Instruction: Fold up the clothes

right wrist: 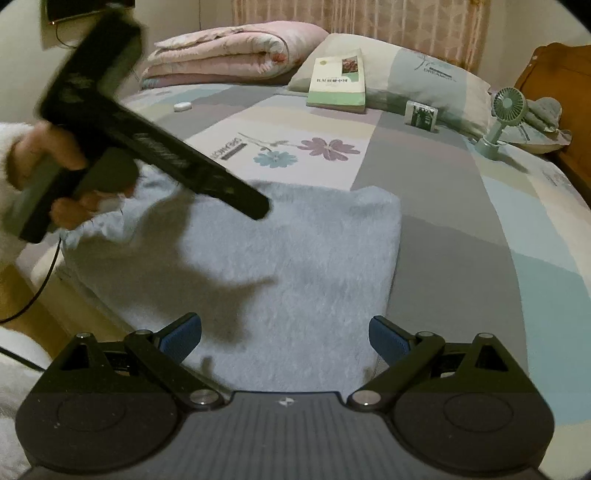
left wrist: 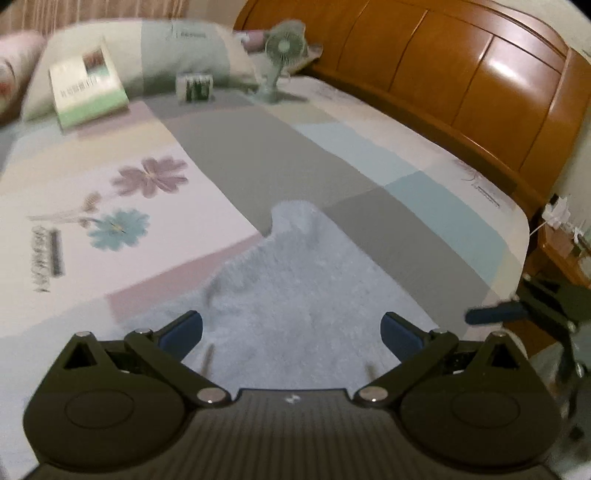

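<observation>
A: Place, type?
B: Home bedroom. Item one: bed (right wrist: 424, 192) with patchwork sheet, flower print.
A: Supporting items?
B: Wooden headboard (left wrist: 461, 85), curved panels. Pillow (right wrist: 413, 74) at the head, matching print. Folded pink quilt (right wrist: 229, 51) beside it.
A: Loose articles?
B: Book (right wrist: 338, 81) leaning on the pillow. Small box (right wrist: 421, 115) near it. Handheld fan (right wrist: 504, 114) standing on the sheet. Curtain (right wrist: 362, 18) behind the bed. Wooden nightstand (left wrist: 565, 251) beside the headboard, contents unclear.
</observation>
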`<state>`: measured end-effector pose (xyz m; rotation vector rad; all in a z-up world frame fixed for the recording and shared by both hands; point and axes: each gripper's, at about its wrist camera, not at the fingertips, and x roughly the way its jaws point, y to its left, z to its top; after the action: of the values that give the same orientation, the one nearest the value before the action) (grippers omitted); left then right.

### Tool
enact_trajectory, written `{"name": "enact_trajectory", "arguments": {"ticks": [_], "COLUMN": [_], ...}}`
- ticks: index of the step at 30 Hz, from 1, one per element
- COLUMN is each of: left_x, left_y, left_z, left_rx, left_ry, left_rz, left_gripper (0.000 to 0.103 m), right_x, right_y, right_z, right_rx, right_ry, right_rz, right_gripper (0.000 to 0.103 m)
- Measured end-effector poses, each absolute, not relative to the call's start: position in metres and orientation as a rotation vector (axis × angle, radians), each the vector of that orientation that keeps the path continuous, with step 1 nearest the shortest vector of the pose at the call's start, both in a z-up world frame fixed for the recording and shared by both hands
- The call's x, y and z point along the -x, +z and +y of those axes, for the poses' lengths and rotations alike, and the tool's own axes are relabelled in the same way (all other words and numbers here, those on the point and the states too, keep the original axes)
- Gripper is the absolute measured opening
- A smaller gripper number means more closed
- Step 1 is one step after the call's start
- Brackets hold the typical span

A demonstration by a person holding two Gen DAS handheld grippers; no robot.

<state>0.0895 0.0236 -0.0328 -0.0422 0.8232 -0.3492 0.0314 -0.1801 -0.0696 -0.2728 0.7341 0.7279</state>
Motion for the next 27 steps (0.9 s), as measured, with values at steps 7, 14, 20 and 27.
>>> {"name": "enact_trajectory", "arguments": {"ticks": [7,14,20,27], "left_x": [-0.042,-0.011,-0.002,0.001], "left_y": [-0.041,-0.053,-0.024,-0.029], "left_z": [0.056,0.075,0.083,0.089], "left_rx": [0.04,0.089,0.059,0.058], "left_ry": [-0.213,-0.164,-0.075,-0.032], "left_rz": [0.892,0.897,0.805,0.806], "left_gripper": [0.102,0.102,0.102,0.102], "right_x": [-0.032,-0.031,-0.034,-0.046], "right_y": [-0.064,-0.066,-0.054,-0.075], "right_z": [-0.169,-0.159,-0.142,-0.106], "right_rx": [0.27,0.277,0.296,0.388], "right_ry": [0.753,0.776,0.816,0.832], "right_rz": [0.72,0.735,0.691,0.683], "right_gripper": [0.099,0.1,0.1,0.102]}}
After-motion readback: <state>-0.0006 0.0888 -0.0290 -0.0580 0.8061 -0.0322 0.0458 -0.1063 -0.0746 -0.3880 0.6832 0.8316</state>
